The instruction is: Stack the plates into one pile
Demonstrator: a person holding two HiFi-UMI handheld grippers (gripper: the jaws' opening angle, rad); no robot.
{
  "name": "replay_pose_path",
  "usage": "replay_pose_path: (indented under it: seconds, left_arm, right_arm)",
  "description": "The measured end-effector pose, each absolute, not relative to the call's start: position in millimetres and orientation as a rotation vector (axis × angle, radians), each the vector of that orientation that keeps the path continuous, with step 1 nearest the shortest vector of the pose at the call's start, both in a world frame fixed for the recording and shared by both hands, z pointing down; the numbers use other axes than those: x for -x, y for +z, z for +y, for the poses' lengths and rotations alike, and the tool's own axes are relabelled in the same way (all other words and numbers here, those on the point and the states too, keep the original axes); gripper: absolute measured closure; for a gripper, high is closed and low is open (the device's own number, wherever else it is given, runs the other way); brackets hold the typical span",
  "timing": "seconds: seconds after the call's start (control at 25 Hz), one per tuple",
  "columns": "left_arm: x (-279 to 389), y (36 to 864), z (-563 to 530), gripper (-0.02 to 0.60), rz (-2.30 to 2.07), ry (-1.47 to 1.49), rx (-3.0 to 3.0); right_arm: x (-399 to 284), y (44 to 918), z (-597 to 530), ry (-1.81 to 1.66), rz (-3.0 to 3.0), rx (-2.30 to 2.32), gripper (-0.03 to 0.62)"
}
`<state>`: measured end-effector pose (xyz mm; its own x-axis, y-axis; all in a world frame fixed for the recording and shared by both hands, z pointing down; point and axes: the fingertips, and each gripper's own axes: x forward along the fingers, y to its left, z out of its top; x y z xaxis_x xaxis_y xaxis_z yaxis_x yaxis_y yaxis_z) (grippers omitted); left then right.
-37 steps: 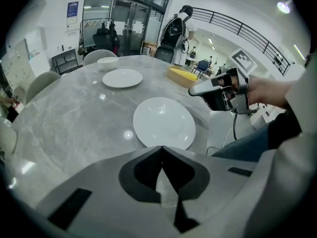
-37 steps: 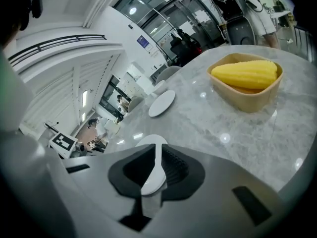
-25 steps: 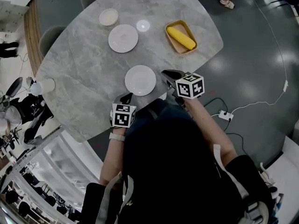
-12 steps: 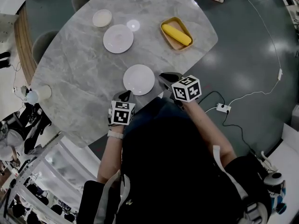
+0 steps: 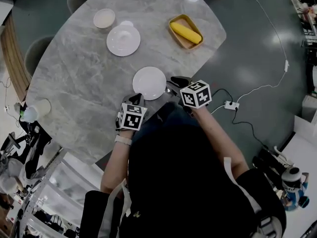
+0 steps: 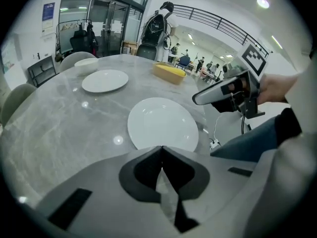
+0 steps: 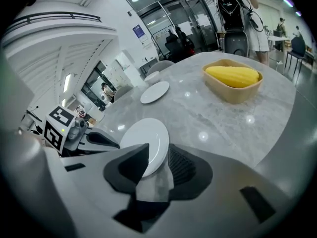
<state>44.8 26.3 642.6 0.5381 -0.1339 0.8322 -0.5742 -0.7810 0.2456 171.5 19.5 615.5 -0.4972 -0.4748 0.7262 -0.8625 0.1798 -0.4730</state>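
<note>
Now the right gripper (image 7: 158, 150) has just been opening its jaws, which stand apart around the rim of the near plate (image 5: 149, 83) by the table (image 5: 74, 83) edge, and the left gripper (image 6: 161, 150) is closed and empty, so a crooked pinch might tip the plate off.

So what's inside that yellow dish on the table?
One long yellow food, perhaps corn, lies in the dish. Whatever is beneath it on the dish's floor is covered.
</note>
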Motion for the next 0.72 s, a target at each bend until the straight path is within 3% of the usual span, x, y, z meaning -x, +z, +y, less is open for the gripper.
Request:
replay_pose_path:
  seconds: [0.72]
  left_arm:
    - [-51,644,25,0.572,-0.434,1.039,-2.343]
  right_arm:
    - [-152,632,24,1.205,-1.889,-1.335,0.408]
